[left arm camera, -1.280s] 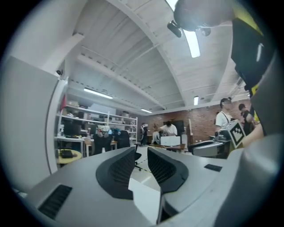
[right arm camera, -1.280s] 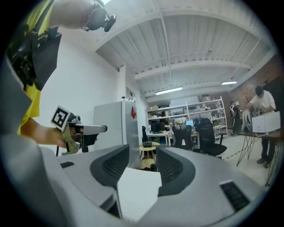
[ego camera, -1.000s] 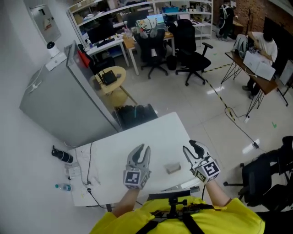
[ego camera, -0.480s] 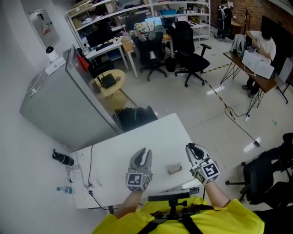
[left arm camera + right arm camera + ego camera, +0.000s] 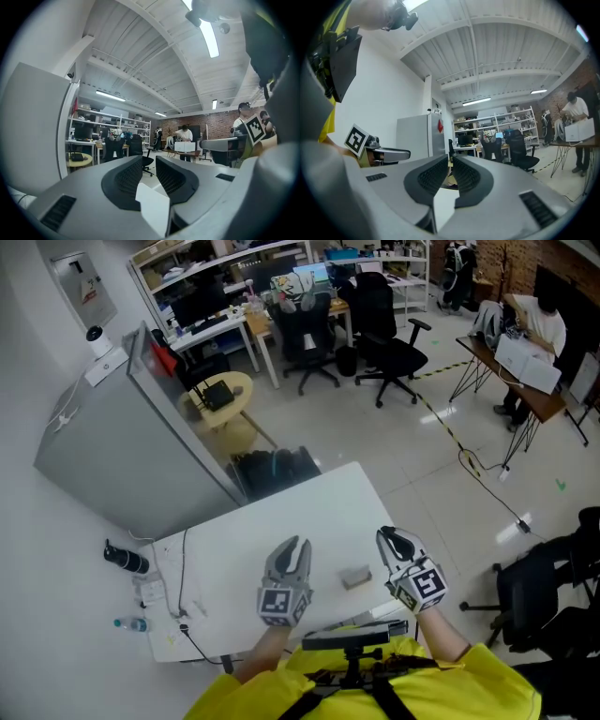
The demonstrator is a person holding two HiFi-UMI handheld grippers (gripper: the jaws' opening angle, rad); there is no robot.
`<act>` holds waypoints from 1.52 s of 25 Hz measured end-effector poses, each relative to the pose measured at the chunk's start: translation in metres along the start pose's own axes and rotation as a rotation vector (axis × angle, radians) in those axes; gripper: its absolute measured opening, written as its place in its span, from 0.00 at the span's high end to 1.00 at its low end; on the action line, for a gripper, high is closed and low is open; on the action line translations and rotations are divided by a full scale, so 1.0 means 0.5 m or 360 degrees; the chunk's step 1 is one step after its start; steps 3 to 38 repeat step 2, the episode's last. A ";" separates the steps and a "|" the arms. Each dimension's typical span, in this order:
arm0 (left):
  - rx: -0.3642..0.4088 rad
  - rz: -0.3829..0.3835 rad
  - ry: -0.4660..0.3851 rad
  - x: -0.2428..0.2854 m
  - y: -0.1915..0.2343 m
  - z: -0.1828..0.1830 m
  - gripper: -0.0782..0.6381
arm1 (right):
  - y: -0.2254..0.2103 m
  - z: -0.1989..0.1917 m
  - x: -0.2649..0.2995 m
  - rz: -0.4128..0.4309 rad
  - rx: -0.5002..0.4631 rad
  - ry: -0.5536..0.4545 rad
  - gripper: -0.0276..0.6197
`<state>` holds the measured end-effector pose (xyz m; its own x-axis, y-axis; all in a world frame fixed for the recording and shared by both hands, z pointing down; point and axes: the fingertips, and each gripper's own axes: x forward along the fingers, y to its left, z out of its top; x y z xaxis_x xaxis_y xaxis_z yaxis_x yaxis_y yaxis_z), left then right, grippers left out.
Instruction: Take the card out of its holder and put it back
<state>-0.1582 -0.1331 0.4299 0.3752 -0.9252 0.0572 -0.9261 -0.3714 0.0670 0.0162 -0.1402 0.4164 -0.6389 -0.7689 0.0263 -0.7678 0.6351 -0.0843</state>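
Note:
A small grey card holder [image 5: 354, 577] lies on the white table [image 5: 281, 512] near its front edge, between my two grippers; I cannot make out the card. My left gripper [image 5: 293, 544] hovers just left of the holder, open by a narrow gap, with nothing between its ribbed pads [image 5: 125, 174]. My right gripper [image 5: 386, 534] sits just right of the holder, shut with nothing in it. In the right gripper view, the right gripper's [image 5: 451, 159] jaws meet at the tips. Both grippers point level across the table. Neither touches the holder.
A grey cabinet [image 5: 122, 446] stands left of the table. A black bottle [image 5: 127, 561] and a thin cable [image 5: 183, 587] lie at the table's left end. A dark bag [image 5: 277, 470] sits beyond the far edge, office chairs [image 5: 389, 348] further back, and a black chair [image 5: 553, 587] at right.
My right gripper's jaws stood apart a second ago and are now shut on nothing. Both grippers have stayed in about the same place.

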 end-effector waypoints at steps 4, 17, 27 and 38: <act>0.0020 -0.0005 0.0002 0.000 -0.001 0.003 0.76 | 0.002 0.001 0.005 0.0005 0.0001 -0.0005 0.90; 0.0020 -0.0005 0.0002 0.000 -0.001 0.003 0.76 | 0.002 0.001 0.005 0.0005 0.0001 -0.0005 0.90; 0.0020 -0.0005 0.0002 0.000 -0.001 0.003 0.76 | 0.002 0.001 0.005 0.0005 0.0001 -0.0005 0.90; 0.0020 -0.0005 0.0002 0.000 -0.001 0.003 0.76 | 0.002 0.001 0.005 0.0005 0.0001 -0.0005 0.90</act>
